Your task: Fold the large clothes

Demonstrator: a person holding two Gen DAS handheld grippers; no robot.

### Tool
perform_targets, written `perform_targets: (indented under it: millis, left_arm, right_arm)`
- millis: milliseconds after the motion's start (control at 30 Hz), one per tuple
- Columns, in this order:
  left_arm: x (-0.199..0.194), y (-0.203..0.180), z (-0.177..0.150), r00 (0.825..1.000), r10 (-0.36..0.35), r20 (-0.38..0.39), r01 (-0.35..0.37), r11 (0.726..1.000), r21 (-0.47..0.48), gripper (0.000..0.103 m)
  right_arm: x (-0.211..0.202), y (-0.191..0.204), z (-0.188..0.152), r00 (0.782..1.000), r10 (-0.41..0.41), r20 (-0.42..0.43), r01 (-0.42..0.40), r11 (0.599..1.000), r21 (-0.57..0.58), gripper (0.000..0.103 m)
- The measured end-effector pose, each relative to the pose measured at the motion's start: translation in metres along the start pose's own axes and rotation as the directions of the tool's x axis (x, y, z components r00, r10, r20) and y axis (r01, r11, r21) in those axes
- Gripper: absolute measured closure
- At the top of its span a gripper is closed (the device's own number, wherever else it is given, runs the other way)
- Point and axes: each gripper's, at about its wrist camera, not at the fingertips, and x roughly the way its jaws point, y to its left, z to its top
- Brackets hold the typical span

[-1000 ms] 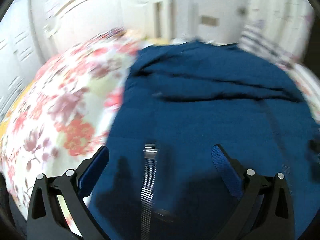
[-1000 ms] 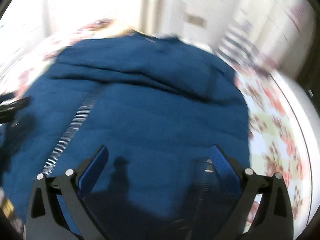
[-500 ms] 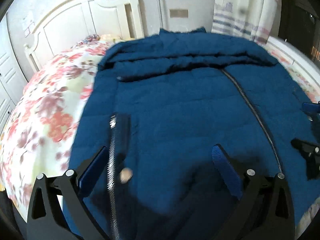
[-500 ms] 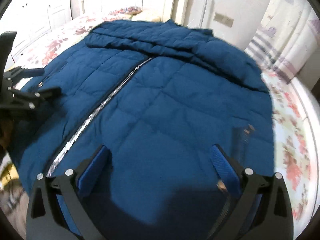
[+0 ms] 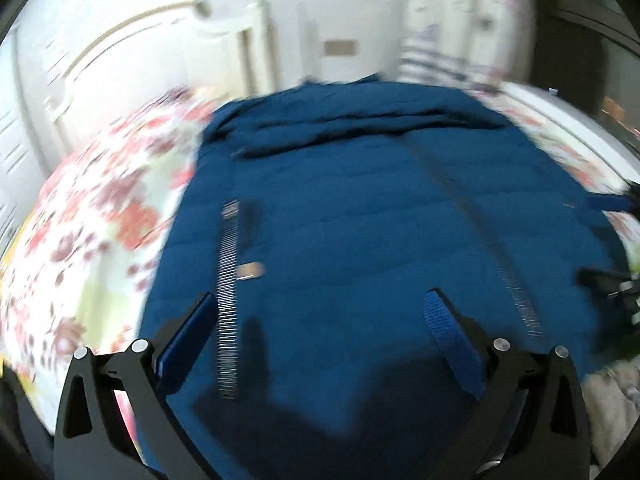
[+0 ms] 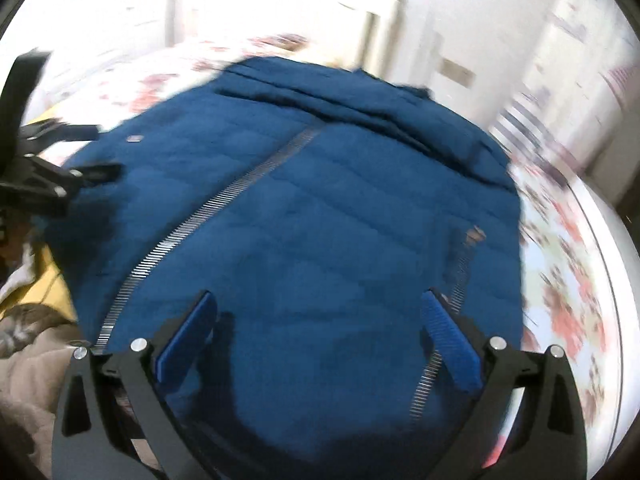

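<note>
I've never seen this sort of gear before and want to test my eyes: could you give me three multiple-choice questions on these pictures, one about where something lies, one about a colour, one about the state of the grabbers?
1. Where does the jacket lie?
A. On a bed with a floral bedspread
B. On a wooden floor
C. On a hanger

2. What colour is the jacket?
A. Red
B. Dark blue
C. Grey

3. How do the left gripper and right gripper stand?
A. Both clamped on cloth
B. One open, one shut
C. Both open, holding nothing

Answers:
1. A, since flowered bedding shows on both sides of the jacket and a white headboard stands behind it.
2. B, since the quilted cloth is dark blue in both views, with a silver main zipper running down it.
3. C, since each pair of blue pads is spread wide with nothing between them.
</note>
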Motion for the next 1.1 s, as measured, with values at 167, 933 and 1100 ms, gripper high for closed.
perform_targets:
  millis: [167,933,1100]
  left_arm:
    - [0.028,-0.034,-0.012,0.999,0.024,-0.036,-0.021,0.995,0.100,0.004]
    - [-0.026,0.069,-0.059,0.997,0.074,-0.001,-0.072,0.974,-0.214,0.005]
    - [-0.042,0.107,-0.090,1.000,0.015,0.011,-0.011,0.938,-0.348,0.005]
  right_arm:
    - [0.022,0.018,-0.006,0.999,0.014,-0.038,-0.015,0.999,-0.029,0.003]
    - [-0.035,-0.067,-0.073,1.000,-0.001,-0.020,0.006,0.976,0.218,0.003]
    - [-0.060,-0.099,-0.126,0.997,0.075,0.001,-0.069,0.921,0.382,0.003]
